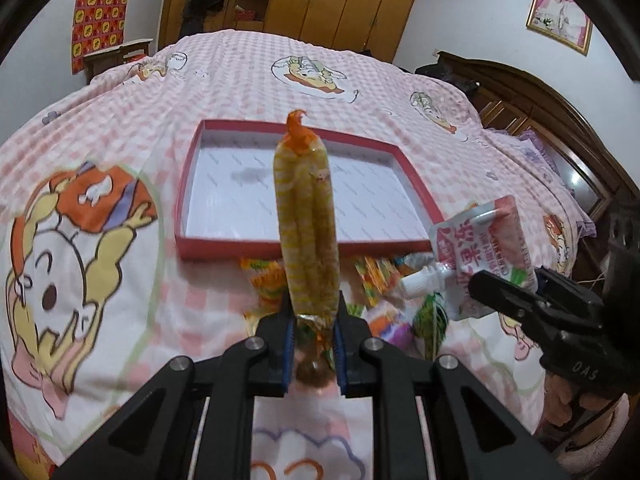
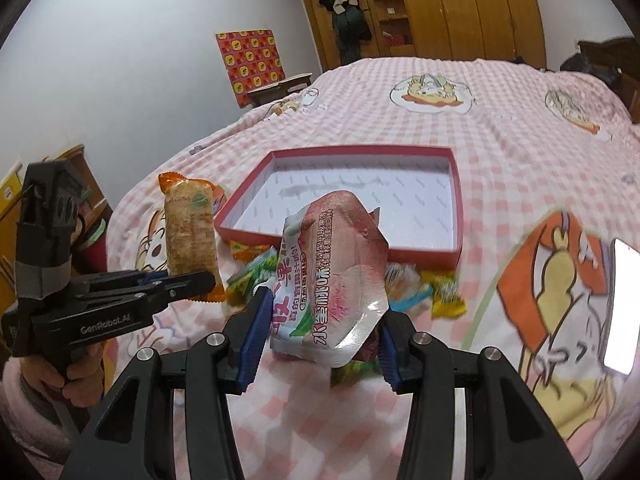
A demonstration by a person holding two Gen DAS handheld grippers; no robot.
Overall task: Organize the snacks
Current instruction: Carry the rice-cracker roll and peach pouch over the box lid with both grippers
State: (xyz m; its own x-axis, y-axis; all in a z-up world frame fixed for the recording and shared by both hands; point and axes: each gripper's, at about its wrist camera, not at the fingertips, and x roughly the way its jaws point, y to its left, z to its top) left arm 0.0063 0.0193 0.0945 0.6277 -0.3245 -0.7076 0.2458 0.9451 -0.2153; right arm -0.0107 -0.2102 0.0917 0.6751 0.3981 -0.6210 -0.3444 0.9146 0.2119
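- Your left gripper [image 1: 312, 320] has its jaws pressed together on the lower end of a rice cracker pack [image 1: 306, 216]; the pack stands upright, its orange crimped top at 12 o'clock in the left wrist view.
- The bottom edge of that pack is hidden between the blue pads [image 1: 289, 344], and the brownish blur beneath it is too soft for you to identify.
- In the right wrist view the same pack [image 2: 190, 232] shows its broad face at 9 o'clock, with your left gripper [image 2: 200, 280] seen side-on and your left hand [image 2: 72, 376] cut off by the frame's lower left edge.
- Your right gripper [image 2: 320, 344] pinches a pink jelly drink pouch [image 2: 336, 280] between moderately spread jaws; the pouch is tilted and its glossy lower corner reflects light.
- The pouch's white spout [image 1: 420, 280] is visible only from the left wrist view, pointing toward 9 o'clock; there your right gripper [image 1: 500, 292] partly covers the pouch [image 1: 480, 240].
- The red-walled box [image 1: 188, 200] lies open on the bedspread [image 1: 120, 120] at 12 o'clock beyond both held items, its white floor showing; its near wall is partly hidden behind the pack and the pouch.
- Loose snack packets [image 2: 256, 272] lie in a heap just in front of the box's near wall; they are blurred and mostly screened by the grippers, so you cannot read their labels or count them.
- A bright white rectangle [image 2: 620, 304] at 3 o'clock in the right wrist view is overexposed and unidentifiable.
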